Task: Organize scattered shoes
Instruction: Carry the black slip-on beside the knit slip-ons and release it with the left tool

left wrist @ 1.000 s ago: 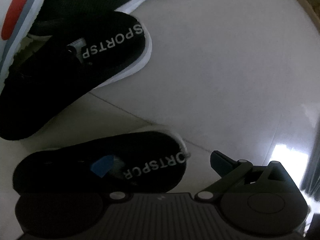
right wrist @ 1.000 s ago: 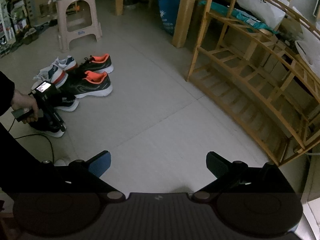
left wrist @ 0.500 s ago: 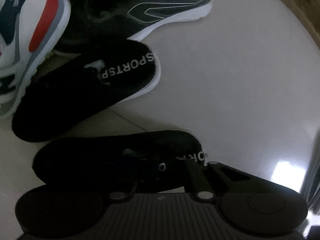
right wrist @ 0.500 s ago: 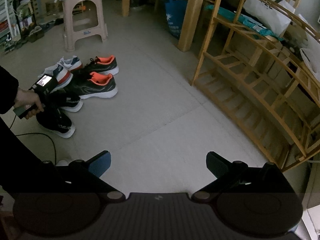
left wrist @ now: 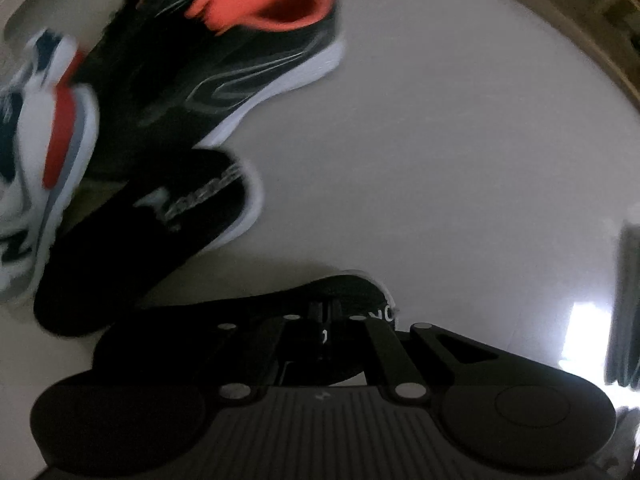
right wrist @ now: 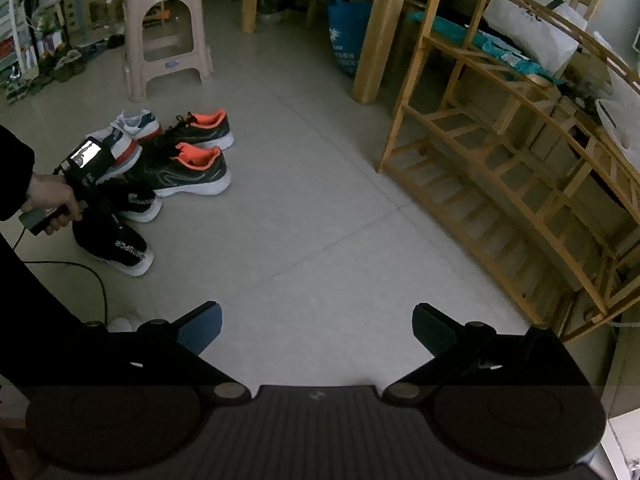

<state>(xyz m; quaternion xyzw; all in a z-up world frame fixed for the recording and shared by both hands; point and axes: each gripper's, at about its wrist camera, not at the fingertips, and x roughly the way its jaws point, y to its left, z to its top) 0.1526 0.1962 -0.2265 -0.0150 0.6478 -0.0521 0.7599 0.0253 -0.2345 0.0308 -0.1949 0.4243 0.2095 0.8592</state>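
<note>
My left gripper point(left wrist: 325, 318) is shut on the collar of a black slip-on shoe point(left wrist: 352, 294) with white lettering. In the right wrist view a hand holds that gripper point(right wrist: 102, 204) over the same shoe point(right wrist: 120, 248), which sits tilted on the floor. Its twin slip-on point(left wrist: 160, 232) lies just beyond, seen again as the twin point(right wrist: 138, 202). A black-and-orange sneaker pair point(right wrist: 188, 170) and white-navy-red sneakers point(right wrist: 128, 136) lie behind. My right gripper point(right wrist: 316, 326) hangs open over bare tiles, holding nothing.
A slatted wooden shoe rack point(right wrist: 500, 168) stands at the right. A beige plastic stool point(right wrist: 164, 36) and a blue bag point(right wrist: 346, 40) are further back. A black cable point(right wrist: 80, 268) trails on the floor at the left. Open tile floor lies between the shoes and the rack.
My left gripper was open around the near slip-on's collar; its fingers have closed on it. The left view has swung up, showing more of the orange sneaker. The right gripper shifted slightly.
</note>
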